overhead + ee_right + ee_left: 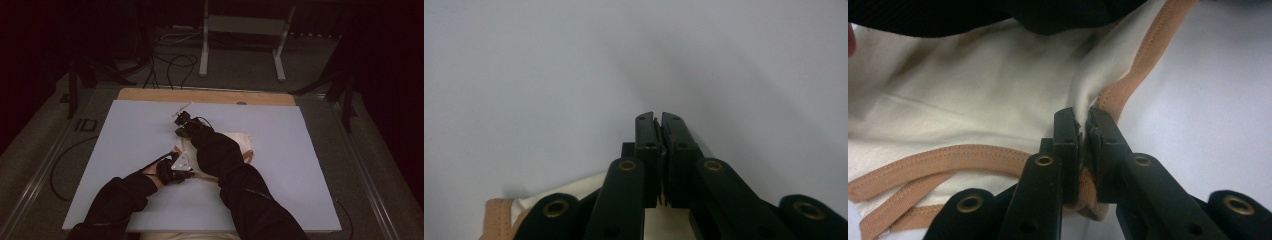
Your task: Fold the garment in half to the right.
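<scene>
The item in hand is a cream cloth garment (235,147) edged with tan binding (1143,60), lying flat near the middle of the pale tabletop (125,150), a little toward the person's side. In the high view both dark sleeves cover much of it, so its full outline cannot be read; what shows runs across the tabletop from left to right, with its far right part bare beyond the right sleeve (235,175).

The left gripper (176,167) sits at the garment's near left edge. In the left gripper view its jaws are closed on a pinch of cream fabric right where the tan binding turns, and the cloth rises in a ridge away from the jaws. The rest of the garment spreads ahead and to the left of them in that view, soft and lightly creased, with two strips of binding (923,165) curving along the near hem.

The right gripper (182,125) is at the garment's far left edge, farther up the tabletop than the left. In the right gripper view its jaws stand together, pointed out over bare tabletop, with cream cloth and a tan corner (499,212) below and behind them. It appears to pinch an edge of cloth, though the pinch itself is hidden.

Judgement: both holds lie along the left edge, one near, one far, so the coming move turns on that near-to-far line, with the bulk of the garment to the right of it.
</scene>
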Motion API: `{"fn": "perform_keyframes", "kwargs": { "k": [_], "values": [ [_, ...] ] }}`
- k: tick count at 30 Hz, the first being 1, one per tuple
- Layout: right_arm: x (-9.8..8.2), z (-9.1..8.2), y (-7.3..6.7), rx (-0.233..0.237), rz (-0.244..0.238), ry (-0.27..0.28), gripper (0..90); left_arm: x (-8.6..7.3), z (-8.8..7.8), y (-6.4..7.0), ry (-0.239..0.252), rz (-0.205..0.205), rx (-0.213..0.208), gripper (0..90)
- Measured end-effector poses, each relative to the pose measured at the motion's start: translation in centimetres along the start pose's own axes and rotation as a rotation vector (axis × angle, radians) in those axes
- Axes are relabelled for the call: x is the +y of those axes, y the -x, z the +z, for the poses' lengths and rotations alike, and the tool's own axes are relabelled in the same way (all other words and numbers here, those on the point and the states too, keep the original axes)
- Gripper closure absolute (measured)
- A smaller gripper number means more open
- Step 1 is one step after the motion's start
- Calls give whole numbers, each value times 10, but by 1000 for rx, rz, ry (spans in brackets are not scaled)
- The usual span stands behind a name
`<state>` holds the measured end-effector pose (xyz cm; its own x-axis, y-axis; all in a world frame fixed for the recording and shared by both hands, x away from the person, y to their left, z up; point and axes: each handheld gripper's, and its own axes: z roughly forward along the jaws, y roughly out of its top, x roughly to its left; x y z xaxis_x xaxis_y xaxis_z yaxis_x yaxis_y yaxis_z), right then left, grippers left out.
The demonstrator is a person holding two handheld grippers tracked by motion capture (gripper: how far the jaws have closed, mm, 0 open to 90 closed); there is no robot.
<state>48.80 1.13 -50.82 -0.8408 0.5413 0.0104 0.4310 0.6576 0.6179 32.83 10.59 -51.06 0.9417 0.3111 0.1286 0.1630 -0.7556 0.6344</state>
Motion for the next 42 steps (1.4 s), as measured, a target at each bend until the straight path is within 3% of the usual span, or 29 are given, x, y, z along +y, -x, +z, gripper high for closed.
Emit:
{"fn": "perform_keyframes", "kwargs": {
  "k": [22,42],
  "values": [
    [1,-32,0,60,-17,85,876,6,-7,2,12,17,-13,851],
    [2,-63,0,58,-34,147,876,24,-13,3,35,34,-18,850]
  ]
}}
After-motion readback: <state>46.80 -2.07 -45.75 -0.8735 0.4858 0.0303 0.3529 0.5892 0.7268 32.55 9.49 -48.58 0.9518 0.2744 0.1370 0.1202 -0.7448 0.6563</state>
